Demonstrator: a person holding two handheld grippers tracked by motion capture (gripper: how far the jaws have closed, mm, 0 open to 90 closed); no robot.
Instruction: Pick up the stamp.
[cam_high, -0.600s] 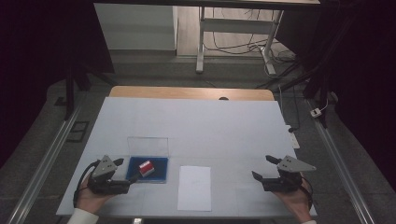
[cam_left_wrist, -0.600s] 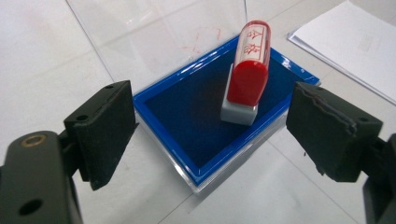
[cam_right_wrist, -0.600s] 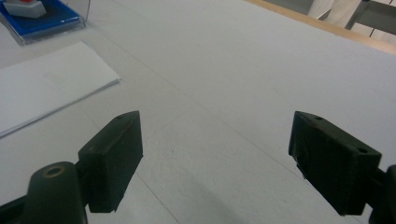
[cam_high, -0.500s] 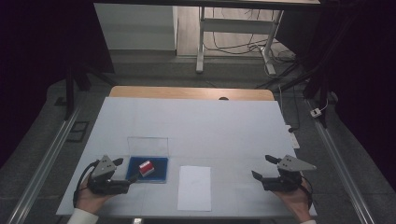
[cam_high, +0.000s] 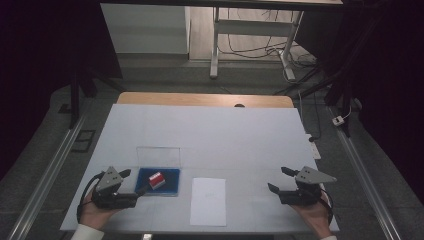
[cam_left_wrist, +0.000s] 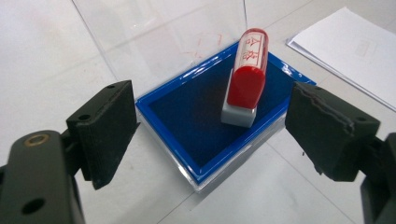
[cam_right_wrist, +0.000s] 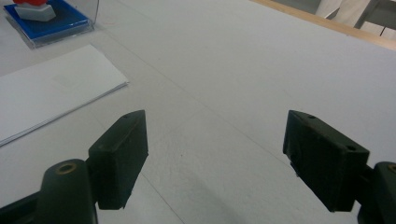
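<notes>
On the blue ink pad (cam_left_wrist: 196, 121), red stamp (cam_left_wrist: 247, 74) with red characters, unreadable, both grippers' jaws spread open, empty.

my right gripper (cam_high: 278, 179) has crept a little inward along the table (cam_high: 210, 130), its open jaws now pointing a shade more toward the sheet of paper (cam_high: 208, 201) off to their left. my left gripper (cam_high: 134, 183) has edged barely forward, so the stamp (cam_left_wrist: 244, 77) on its blue ink pad (cam_left_wrist: 201, 116) sits between the parted jaws.
</notes>
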